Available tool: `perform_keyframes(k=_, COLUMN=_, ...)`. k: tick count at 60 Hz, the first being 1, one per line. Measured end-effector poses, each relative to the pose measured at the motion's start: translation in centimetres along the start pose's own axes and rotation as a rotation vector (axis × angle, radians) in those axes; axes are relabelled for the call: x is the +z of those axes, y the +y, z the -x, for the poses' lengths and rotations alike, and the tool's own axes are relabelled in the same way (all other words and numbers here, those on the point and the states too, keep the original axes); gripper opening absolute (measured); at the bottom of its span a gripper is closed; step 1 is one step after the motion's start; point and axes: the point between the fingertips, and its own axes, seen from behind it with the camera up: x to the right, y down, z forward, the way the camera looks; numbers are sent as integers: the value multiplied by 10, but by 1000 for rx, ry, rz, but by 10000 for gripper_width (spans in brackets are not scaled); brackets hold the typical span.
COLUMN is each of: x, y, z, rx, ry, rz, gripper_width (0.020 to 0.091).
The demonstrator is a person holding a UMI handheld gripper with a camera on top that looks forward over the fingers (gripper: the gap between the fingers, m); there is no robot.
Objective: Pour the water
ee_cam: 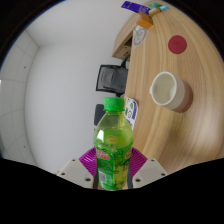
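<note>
Down between the fingers (113,172) stands a green plastic bottle (113,145), and the purple pads (88,158) sit tight against its lower body on both sides, so the fingers are clenched on it. The bottle is upright in the grip, with a green screw cap (114,103) in place on top. Its wall is clear and tinted green, and it appears to hold liquid up to near the shoulder, though the exact level is hard to read through the tint. A green label wraps its middle; there is printing on it, but nothing legible.

Beyond the bottle, a light wooden tabletop (185,125) with a rounded edge stretches away. On it, ahead of the bottle and apart from it, sits a white cup (169,92) with its open mouth showing; what is inside cannot be made out. Further along the tabletop lies a small dark red round object (177,44). Near the far end are a whitish item (140,35) and some small purple and orange things (146,14), too small to identify. Off the tabletop's edge, a dark chair-like shape (109,78) stands on the pale floor (50,110).
</note>
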Motion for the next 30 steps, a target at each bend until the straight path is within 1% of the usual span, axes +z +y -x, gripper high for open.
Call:
perform_keyframes(k=11, x=-2, y=-34, z=-10, rx=273, ry=-23, rz=21, gripper_width=388)
perform_keyframes(k=20, x=-8, y=-39, z=-21, rx=419, ry=-2, rz=64, gripper_width=388)
perform_keyframes(k=30, x=-3, y=-37, z=-28, rx=450, ry=30, rz=115, gripper_width=388)
